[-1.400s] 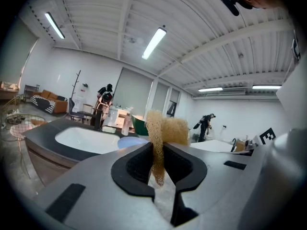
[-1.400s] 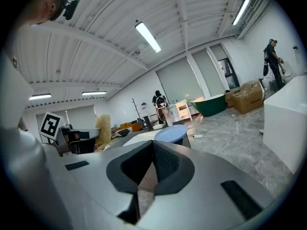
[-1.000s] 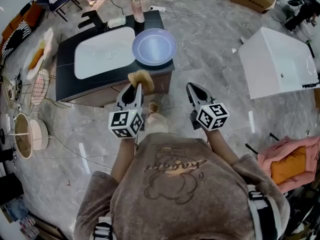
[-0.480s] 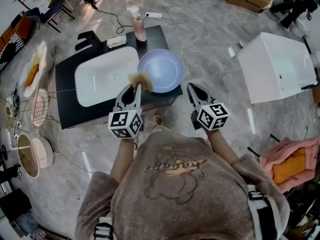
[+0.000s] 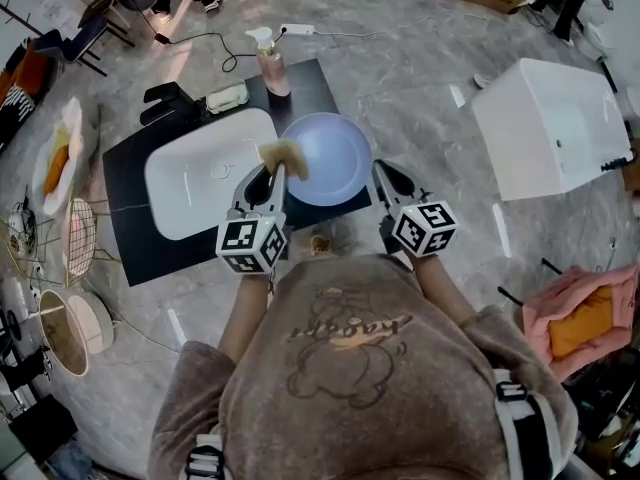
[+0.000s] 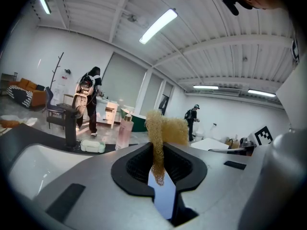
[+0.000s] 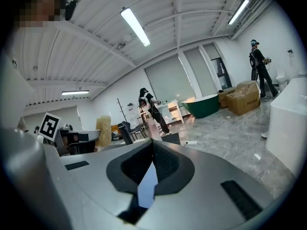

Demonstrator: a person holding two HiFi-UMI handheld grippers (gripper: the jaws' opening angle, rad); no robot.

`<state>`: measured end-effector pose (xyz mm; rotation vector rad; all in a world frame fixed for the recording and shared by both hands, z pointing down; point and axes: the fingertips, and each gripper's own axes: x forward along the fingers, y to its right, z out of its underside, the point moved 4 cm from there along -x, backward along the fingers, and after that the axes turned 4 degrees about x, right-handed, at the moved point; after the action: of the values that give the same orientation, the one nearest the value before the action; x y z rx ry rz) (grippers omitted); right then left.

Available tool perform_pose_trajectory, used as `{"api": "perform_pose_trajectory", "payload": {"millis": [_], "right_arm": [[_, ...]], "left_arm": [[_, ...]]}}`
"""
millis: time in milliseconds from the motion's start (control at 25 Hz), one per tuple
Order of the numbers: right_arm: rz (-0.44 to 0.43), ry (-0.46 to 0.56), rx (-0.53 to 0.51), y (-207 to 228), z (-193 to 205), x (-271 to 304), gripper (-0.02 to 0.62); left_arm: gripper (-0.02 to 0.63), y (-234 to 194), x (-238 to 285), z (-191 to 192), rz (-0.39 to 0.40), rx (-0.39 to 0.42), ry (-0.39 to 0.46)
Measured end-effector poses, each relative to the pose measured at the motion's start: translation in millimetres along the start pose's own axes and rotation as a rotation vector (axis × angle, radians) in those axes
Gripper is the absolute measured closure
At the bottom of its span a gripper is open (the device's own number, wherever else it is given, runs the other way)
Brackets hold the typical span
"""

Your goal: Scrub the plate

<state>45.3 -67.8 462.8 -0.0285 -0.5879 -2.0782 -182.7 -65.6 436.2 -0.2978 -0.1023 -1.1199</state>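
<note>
Left claw (image 6: 156,147) — tight on scrubber (image 6: 170,128)

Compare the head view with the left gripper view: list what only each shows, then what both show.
Only the head view: the person's sweatshirt, the white tub on the floor and the pink jacket.
Only the left gripper view: the ceiling lights and the coat stand.
Both: the sponge pinched between the fingers of the left gripper, the sink, the faucet, the soap dish and the bottle.
</note>
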Motion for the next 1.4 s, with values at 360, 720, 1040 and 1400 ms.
{"api": "perform_pose_trajectory", "payload": {"millis": [360, 720, 1040, 1400], "right_arm": [[-0.002, 0.015, 0.018, 23.9, -19.1, 6.4, 0.595], [-0.036, 0.006, 0.007, 46.6, -34.3, 11.8, 0.595], [-0.058, -0.018, 0.007, 53.7, -31.0, 20.5, 0.595], [-0.086, -0.058, 0.022, 60.7, -28.8, 25.4, 0.514]], "left_arm": [[0.543, 8.4, 24.6, -11.0, 0.0, 0.007, -0.004], [0.543, 21.5, 38.2, -16.6, -0.037, -0.004, 0.011], [0.543, 26.4, 40.4, -10.8, -0.067, -0.019, 0.007], [0.543, 32.8, 43.5, -9.4, -0.082, -0.023, 0.008]]}}
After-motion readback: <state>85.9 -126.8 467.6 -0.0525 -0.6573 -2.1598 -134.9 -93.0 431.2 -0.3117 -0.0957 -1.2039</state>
